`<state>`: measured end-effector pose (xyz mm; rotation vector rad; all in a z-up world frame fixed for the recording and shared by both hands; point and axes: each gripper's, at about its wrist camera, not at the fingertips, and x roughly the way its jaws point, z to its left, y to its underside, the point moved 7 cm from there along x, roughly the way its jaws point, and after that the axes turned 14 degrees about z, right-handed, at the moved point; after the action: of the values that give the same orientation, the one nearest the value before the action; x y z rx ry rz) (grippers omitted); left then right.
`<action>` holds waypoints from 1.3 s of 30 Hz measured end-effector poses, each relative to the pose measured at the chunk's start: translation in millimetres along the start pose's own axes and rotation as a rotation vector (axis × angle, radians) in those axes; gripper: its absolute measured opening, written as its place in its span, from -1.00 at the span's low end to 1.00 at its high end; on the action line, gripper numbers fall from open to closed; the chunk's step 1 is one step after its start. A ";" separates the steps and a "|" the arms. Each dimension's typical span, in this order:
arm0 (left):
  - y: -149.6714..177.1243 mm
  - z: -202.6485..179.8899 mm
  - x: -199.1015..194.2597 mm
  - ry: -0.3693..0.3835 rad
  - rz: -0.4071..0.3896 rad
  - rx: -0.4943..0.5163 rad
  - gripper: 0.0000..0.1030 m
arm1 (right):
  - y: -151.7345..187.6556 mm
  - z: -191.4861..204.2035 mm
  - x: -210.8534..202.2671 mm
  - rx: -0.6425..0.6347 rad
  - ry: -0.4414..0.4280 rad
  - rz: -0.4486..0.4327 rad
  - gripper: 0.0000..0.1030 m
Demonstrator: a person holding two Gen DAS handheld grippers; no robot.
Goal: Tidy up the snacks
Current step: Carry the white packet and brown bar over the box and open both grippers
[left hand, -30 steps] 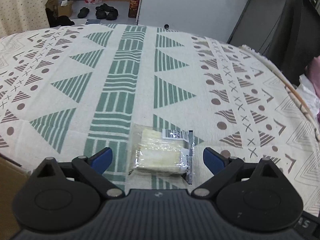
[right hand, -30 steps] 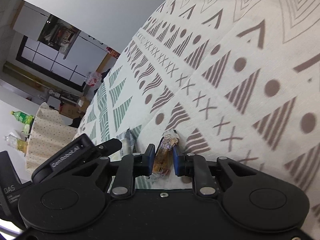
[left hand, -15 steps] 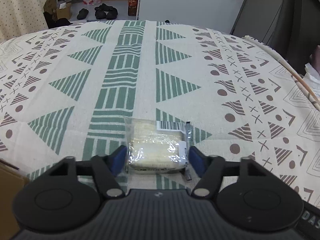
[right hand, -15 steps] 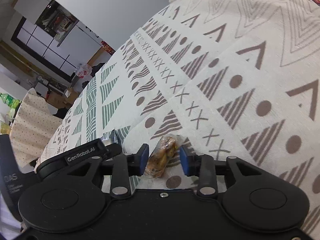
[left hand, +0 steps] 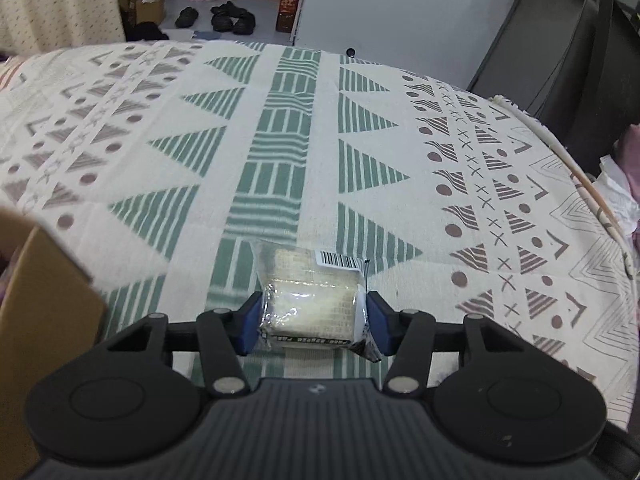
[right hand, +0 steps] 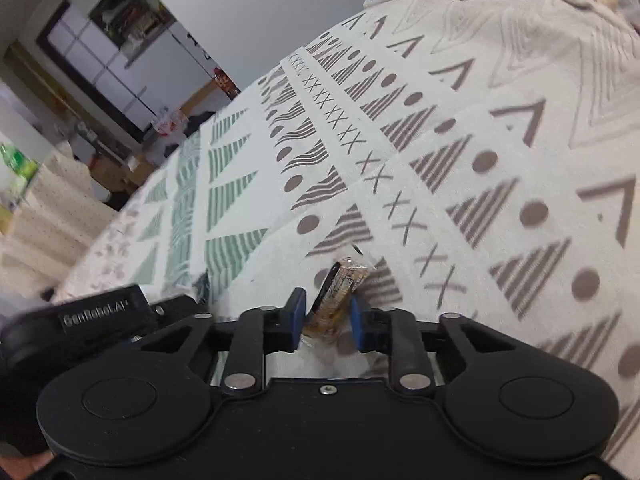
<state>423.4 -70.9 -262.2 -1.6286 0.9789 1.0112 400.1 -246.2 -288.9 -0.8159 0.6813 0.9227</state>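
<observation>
A clear-wrapped pale cracker packet (left hand: 312, 300) with a barcode label sits between the blue pads of my left gripper (left hand: 314, 322). The jaws are closing, and both pads touch the packet's sides. It hangs just over the patterned tablecloth (left hand: 280, 152). In the right wrist view, my right gripper (right hand: 328, 320) is shut on a small brown snack in clear wrap (right hand: 338, 292), which stands up between the pads above the cloth. The left gripper's black body (right hand: 96, 314) shows at the lower left of that view.
A brown cardboard box (left hand: 40, 320) stands at the table's near left edge. The cloth's far and right edges drop off toward dark furniture (left hand: 580, 60) and pink and white items (left hand: 624, 184). Shoes and bottles lie on the floor beyond.
The left jaws closed from wide open onto the cracker packet, and the view shifted so the cardboard box appeared at left. The right jaws opened briefly, then shut again on the brown snack.
</observation>
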 end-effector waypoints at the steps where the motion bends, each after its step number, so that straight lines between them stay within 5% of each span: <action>1: 4.6 0.8 -3.3 0.009 0.003 -0.009 0.02 | 2.9 -1.4 -3.6 0.014 -0.021 0.002 -0.64; 20: 57.3 20.1 -132.0 0.130 -0.151 -0.055 0.01 | 33.6 26.0 -83.3 0.001 -0.181 -0.112 -0.66; 39: 83.2 120.4 -240.9 0.081 -0.266 -0.260 0.02 | 80.9 125.3 -143.8 -0.177 -0.318 -0.130 -0.66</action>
<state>244.4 59.9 -88.0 -1.9688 0.6787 0.9232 285.0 -171.4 -133.8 -0.8357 0.2700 0.9759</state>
